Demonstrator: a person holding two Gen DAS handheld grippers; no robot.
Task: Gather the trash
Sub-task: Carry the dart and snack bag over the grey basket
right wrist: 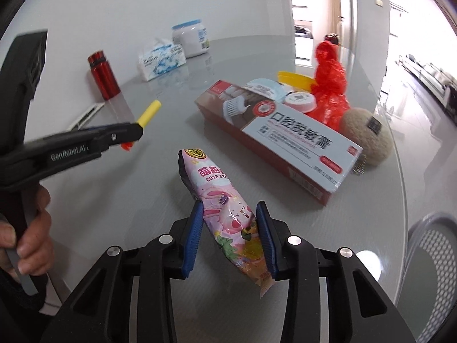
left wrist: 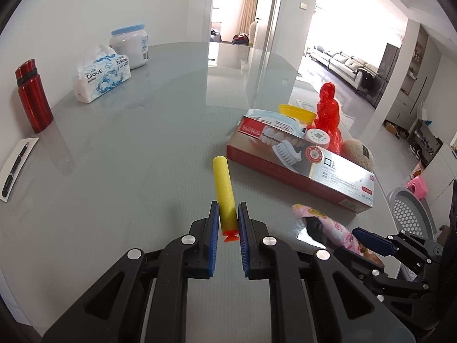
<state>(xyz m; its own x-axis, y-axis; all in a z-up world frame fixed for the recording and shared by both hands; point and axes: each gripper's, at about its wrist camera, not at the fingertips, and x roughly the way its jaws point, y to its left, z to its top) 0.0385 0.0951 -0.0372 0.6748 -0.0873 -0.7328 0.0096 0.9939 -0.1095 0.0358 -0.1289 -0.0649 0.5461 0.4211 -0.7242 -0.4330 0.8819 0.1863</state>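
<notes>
My left gripper [left wrist: 228, 208] is shut on the orange-tipped end of a yellow foam dart [left wrist: 224, 183], which points away over the grey table [left wrist: 128, 171]. The right wrist view shows the same gripper [right wrist: 134, 131] from the side, a hand on its handle. A pink snack wrapper [right wrist: 217, 188] lies lengthwise between the blue pads of my right gripper [right wrist: 230, 211]; both pads touch its sides. In the left wrist view the wrapper [left wrist: 322, 223] and the right gripper [left wrist: 368, 237] sit at the lower right.
A red and silver toothpaste box [right wrist: 274, 131] lies beyond the wrapper, with a red plastic bag [right wrist: 328, 71], yellow bowl [right wrist: 294, 78] and beige fuzzy ball [right wrist: 365, 137] behind. Red bottle [left wrist: 32, 97], tissue pack [left wrist: 101, 75], white jar [left wrist: 131, 45] and notepad [left wrist: 15, 168] stand left. A grey mesh basket [left wrist: 411, 214] sits off the table's right edge.
</notes>
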